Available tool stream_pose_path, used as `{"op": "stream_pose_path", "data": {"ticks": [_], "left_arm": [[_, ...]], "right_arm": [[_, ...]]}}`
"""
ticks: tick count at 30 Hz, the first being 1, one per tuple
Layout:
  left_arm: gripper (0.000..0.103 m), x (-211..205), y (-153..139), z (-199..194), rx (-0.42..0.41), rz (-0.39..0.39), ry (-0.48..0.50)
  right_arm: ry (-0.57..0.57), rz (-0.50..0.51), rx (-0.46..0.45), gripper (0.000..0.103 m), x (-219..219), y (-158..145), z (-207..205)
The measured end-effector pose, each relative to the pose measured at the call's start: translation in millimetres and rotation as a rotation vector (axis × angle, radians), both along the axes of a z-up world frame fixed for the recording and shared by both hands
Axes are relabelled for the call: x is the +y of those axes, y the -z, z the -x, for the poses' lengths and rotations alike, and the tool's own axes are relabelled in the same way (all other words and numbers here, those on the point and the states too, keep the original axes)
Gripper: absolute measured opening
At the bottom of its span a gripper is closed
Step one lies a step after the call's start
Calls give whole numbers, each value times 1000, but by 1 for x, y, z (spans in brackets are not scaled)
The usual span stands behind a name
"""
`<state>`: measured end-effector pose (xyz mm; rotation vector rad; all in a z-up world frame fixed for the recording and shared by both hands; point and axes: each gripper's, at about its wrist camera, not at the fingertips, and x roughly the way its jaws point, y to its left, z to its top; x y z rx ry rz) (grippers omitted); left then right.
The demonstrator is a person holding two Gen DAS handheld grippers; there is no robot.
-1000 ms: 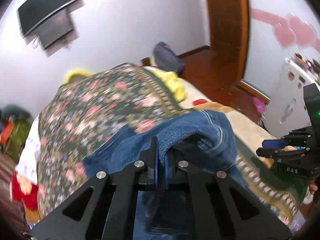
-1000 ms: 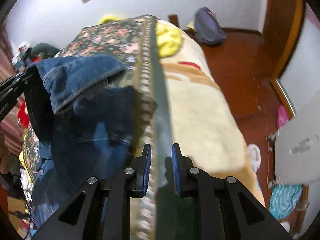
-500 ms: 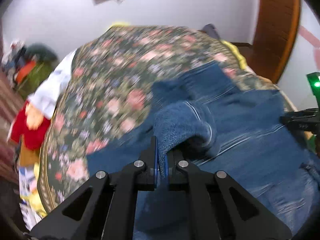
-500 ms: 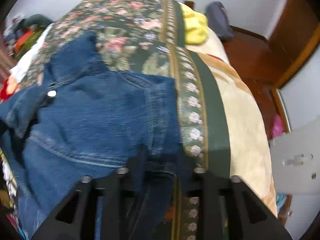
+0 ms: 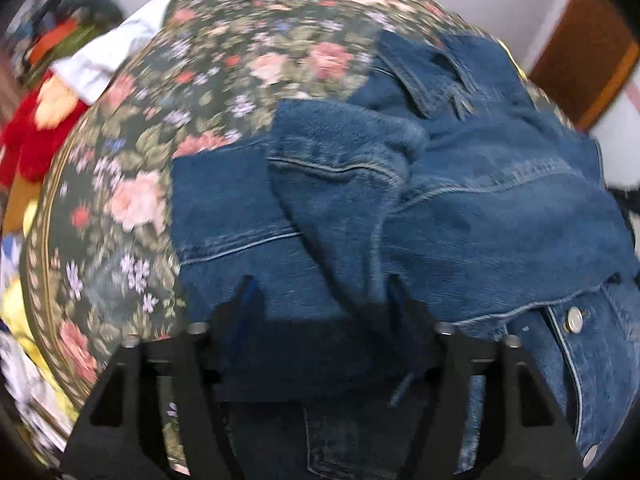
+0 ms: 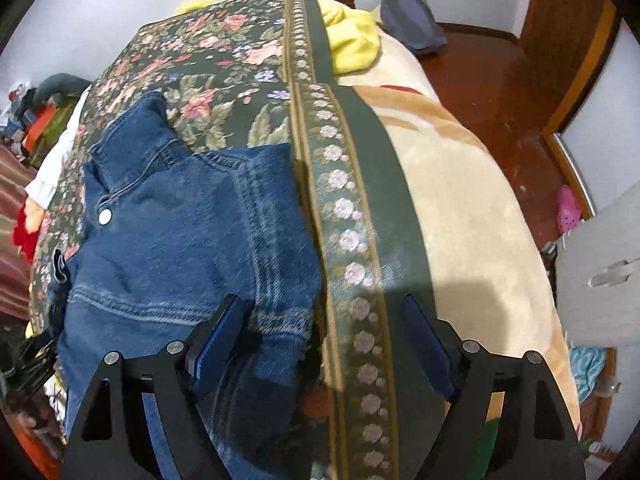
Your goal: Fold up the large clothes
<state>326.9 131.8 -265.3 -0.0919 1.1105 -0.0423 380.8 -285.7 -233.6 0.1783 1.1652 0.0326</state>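
Fold just laid: blue denim jacket point(image 6: 172, 240) released on floral green bedspread point(image 5: 168, 92). Left gripper point(image 5: 320, 300) and right gripper point(image 6: 324, 332) just opened wide, empty. Next: regrasp, second fold.

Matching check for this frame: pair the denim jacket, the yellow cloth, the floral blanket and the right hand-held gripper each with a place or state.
Things:
1. denim jacket
2. yellow cloth
3. floral blanket
4. right hand-held gripper

Places or states:
A. jaws apart over the jacket's edge
B. bunched at the bed's far end
C. spread under the jacket
D. lying on the blanket

Pairs: 1-D, 2-B, 3-C, 4-A
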Motion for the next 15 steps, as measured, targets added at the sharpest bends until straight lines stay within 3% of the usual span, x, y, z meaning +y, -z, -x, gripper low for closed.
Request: {"op": "stream_pose_path", "data": {"ticks": [3,9,15], "left_arm": [[70,14,1,0,22,76,-29],[70,18,-25,-13,-31,94,-36],[70,32,-22,-31,8,11,-103]], "right_arm": [[-42,16,-31,80,9,-10,10],[-112,13,-70,80,28,-26,18],[-139,-14,-78,80,44,-29,19]]}}
